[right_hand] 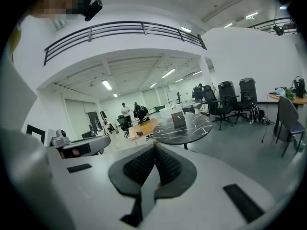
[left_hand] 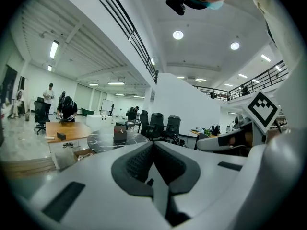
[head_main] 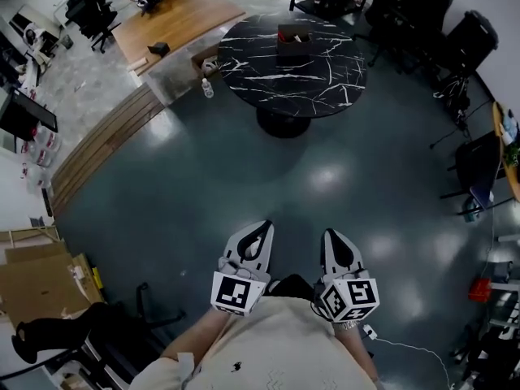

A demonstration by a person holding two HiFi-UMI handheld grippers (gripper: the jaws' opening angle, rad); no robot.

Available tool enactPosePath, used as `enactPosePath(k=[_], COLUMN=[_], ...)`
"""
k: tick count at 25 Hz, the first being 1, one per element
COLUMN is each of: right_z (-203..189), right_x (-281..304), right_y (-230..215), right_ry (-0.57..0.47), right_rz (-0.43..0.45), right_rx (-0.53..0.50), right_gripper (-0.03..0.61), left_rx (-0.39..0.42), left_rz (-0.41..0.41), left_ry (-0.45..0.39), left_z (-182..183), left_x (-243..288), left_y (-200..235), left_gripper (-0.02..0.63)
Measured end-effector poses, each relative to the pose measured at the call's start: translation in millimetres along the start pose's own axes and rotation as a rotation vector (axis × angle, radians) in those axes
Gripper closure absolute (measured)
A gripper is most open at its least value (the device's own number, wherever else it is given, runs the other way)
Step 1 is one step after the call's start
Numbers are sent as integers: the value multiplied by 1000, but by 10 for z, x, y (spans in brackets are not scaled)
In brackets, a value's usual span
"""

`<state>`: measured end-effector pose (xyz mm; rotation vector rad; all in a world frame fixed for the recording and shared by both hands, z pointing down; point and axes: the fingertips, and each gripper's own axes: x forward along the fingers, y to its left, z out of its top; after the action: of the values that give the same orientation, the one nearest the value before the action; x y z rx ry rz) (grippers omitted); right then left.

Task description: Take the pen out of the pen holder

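A dark box-shaped pen holder stands on a round black marble table far ahead of me; it also shows small in the left gripper view and the right gripper view. No pen can be made out at this distance. My left gripper and right gripper are held close to my body, side by side above the floor, well short of the table. Both are shut with nothing between their jaws.
A wooden desk with a person working at it lies beyond the table to the left. Black office chairs stand at the back right. Cardboard boxes sit at my left. The dark glossy floor stretches between me and the table.
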<state>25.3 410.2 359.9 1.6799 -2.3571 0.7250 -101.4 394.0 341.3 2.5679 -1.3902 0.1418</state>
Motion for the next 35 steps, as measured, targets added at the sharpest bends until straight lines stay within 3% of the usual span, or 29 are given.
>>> enactPosePath(k=[5, 10, 17, 26, 35], right_z=[197, 351, 548, 1330, 1714], right_x=[383, 659, 1232, 2166, 2735], right_y=[90, -105, -663, -1669, -2266], right_ry=[-11, -5, 46, 58, 107], right_rz=[28, 23, 55, 151, 256], right_rx=[-11, 1, 21, 21, -14], right_gripper=[563, 563, 563, 563, 563], left_rx=[0, -16, -28, 5, -14], left_rz=[3, 25, 72, 204, 331], left_ry=[-76, -21, 29, -3, 32], left_z=[211, 230, 236, 662, 750], left_x=[293, 594, 1402, 2722, 3450], left_y=[283, 466, 602, 700, 772], left_gripper=[603, 603, 603, 603, 603])
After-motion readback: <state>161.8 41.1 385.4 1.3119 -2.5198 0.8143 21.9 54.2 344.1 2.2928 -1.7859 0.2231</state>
